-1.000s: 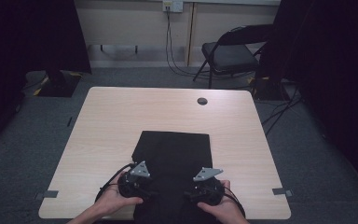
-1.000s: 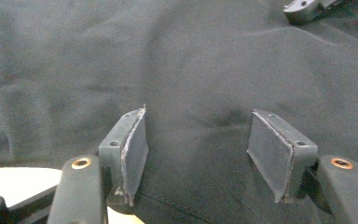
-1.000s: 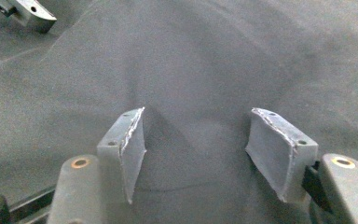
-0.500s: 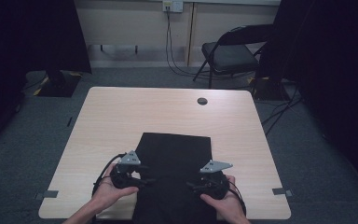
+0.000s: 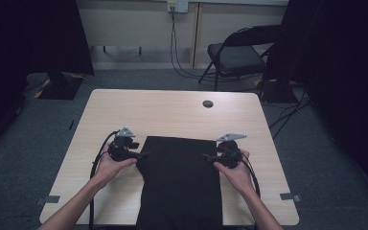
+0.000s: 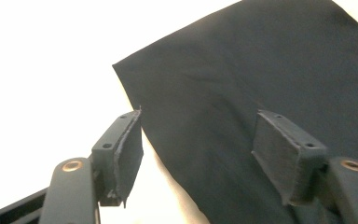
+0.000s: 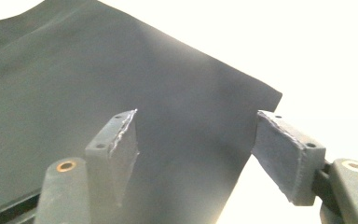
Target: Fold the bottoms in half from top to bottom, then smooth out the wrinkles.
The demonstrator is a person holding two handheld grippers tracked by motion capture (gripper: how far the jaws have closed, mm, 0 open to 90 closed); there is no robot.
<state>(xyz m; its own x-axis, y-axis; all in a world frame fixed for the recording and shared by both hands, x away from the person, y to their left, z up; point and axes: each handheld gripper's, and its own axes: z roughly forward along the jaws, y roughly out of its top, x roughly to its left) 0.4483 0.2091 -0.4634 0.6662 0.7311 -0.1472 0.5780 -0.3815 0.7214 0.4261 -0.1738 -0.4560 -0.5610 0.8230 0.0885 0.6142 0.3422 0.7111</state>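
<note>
A black cloth [image 5: 179, 182] lies flat on the light wooden table [image 5: 172, 110] and hangs over its near edge. My left gripper [image 5: 143, 155] sits at the cloth's left edge near the far corner, pointing inward. In the left gripper view the left gripper [image 6: 200, 149] has just been opening, its jaws wide apart over the cloth's [image 6: 242, 70] edge, with neither pad pressing on it. My right gripper [image 5: 206, 156] mirrors it at the right edge. The right gripper [image 7: 200, 149] has also just been opening and stands over the cloth [image 7: 98, 70], gripping nothing.
A round cable hole [image 5: 208, 103] sits near the table's far edge. A black folding chair [image 5: 235, 55] and floor cables [image 5: 182, 67] lie beyond the table. Dark curtains [image 5: 28, 38] flank both sides. Tape marks [image 5: 287, 196] sit near the front corners.
Both hands have moved away from the near edge toward the cloth's far corners and spread apart to its side edges. The cloth lies as before.
</note>
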